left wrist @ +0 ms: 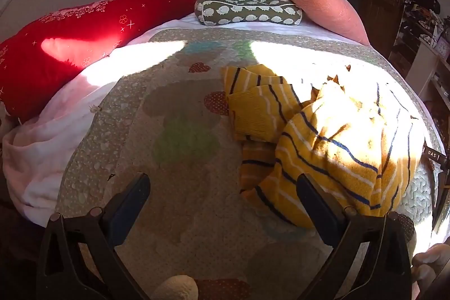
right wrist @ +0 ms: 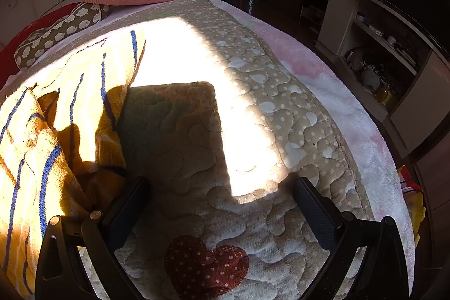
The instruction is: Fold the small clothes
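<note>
A small yellow knitted sweater (left wrist: 323, 137) with dark blue and white stripes lies crumpled on the quilted bedspread (left wrist: 174, 159) of the bed, half in a hard patch of sunlight. One sleeve, with its ribbed cuff, is bent across the body of the garment; the rest is bunched in loose folds.

The left gripper (left wrist: 223, 204) hovers over the quilt with its jaws spread wide and nothing between them. Its right-hand finger (left wrist: 317, 207) stands just at the near hem of the sweater; whether it touches the knit I cannot tell.

The right gripper (right wrist: 222, 204) is tilted down at the quilt on the far side of the sweater (right wrist: 64, 114), jaws likewise spread wide and empty, with a red dotted heart patch (right wrist: 205, 266) on the quilt below them. Its left-hand finger (right wrist: 126, 210) sits close beside the sweater's edge.

At the head of the bed lie a pink ribbed pillow (left wrist: 315, 2), a small olive cushion with a sheep print (left wrist: 247, 10) and a long red bolster (left wrist: 92, 24). Open shelves (right wrist: 374, 47) stand along the wall beyond the bed.
</note>
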### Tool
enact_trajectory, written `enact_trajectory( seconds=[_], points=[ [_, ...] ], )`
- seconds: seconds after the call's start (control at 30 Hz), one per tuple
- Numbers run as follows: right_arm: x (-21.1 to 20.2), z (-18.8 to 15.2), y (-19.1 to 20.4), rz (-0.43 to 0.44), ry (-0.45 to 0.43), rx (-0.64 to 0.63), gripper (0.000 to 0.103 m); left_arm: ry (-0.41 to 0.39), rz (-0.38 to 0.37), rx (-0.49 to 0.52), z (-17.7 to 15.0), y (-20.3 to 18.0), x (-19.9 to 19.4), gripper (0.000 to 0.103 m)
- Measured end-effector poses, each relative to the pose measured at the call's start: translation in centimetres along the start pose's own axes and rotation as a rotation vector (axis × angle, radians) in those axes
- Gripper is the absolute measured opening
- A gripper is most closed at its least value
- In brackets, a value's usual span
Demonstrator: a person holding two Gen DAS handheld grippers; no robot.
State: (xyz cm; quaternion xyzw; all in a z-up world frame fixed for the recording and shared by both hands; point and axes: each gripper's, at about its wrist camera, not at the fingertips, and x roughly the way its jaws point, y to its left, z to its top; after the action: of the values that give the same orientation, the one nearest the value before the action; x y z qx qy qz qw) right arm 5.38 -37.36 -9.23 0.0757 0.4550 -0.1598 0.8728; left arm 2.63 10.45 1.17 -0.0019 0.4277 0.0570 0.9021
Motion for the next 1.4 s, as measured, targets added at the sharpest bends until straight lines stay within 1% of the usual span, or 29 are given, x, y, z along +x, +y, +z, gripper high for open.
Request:
enact_trajectory(
  seconds=[0.1, 0.17, 0.23, 0.3, 0.37, 0.57, 0.6, 0.67, 0.73, 0.87, 0.97, 1.13, 1.4],
  points=[
    [0.0, 0.0, 0.0, 0.0, 0.0, 0.0, 0.102, -0.005, 0.111, -0.065, 1.5, 4.4, 2.0, 0.103],
    [0.0, 0.0, 0.0, 0.0, 0.0, 0.0, 0.102, -0.011, 0.169, -0.08, 2.5, 7.1, 3.8, 0.103],
    [0.0, 0.0, 0.0, 0.0, 0.0, 0.0, 0.102, 0.014, 0.234, -0.091, 3.7, 9.7, 6.3, 0.103],
    [0.0, 0.0, 0.0, 0.0, 0.0, 0.0, 0.102, 0.049, 0.271, -0.127, 4.7, 12.3, 9.0, 0.103],
    [0.0, 0.0, 0.0, 0.0, 0.0, 0.0, 0.102, 0.101, 0.278, -0.17, 5.4, 15.0, 11.7, 0.103],
    [0.0, 0.0, 0.0, 0.0, 0.0, 0.0, 0.102, 0.21, 0.349, -0.288, 5.9, 20.7, 17.6, 0.103],
    [0.0, 0.0, 0.0, 0.0, 0.0, 0.0, 0.102, 0.222, 0.334, -0.309, 5.9, 21.3, 18.2, 0.103],
    [0.0, 0.0, 0.0, 0.0, 0.0, 0.0, 0.102, 0.229, 0.281, -0.358, 5.7, 22.3, 18.7, 0.103],
    [0.0, 0.0, 0.0, 0.0, 0.0, 0.0, 0.102, 0.216, 0.261, -0.396, 5.4, 22.6, 19.0, 0.103],
    [0.0, 0.0, 0.0, 0.0, 0.0, 0.0, 0.102, 0.159, 0.223, -0.446, 4.5, 23.0, 18.9, 0.103],
    [0.0, 0.0, 0.0, 0.0, 0.0, 0.0, 0.102, 0.16, 0.192, -0.472, 4.5, 23.3, 19.0, 0.103],
    [0.0, 0.0, 0.0, 0.0, 0.0, 0.0, 0.102, 0.161, 0.193, -0.471, 5.0, 22.8, 19.3, 0.103],
    [0.0, 0.0, 0.0, 0.0, 0.0, 0.0, 0.102, 0.161, 0.19, -0.475, 4.8, 22.9, 19.1, 0.103]
  ],
)
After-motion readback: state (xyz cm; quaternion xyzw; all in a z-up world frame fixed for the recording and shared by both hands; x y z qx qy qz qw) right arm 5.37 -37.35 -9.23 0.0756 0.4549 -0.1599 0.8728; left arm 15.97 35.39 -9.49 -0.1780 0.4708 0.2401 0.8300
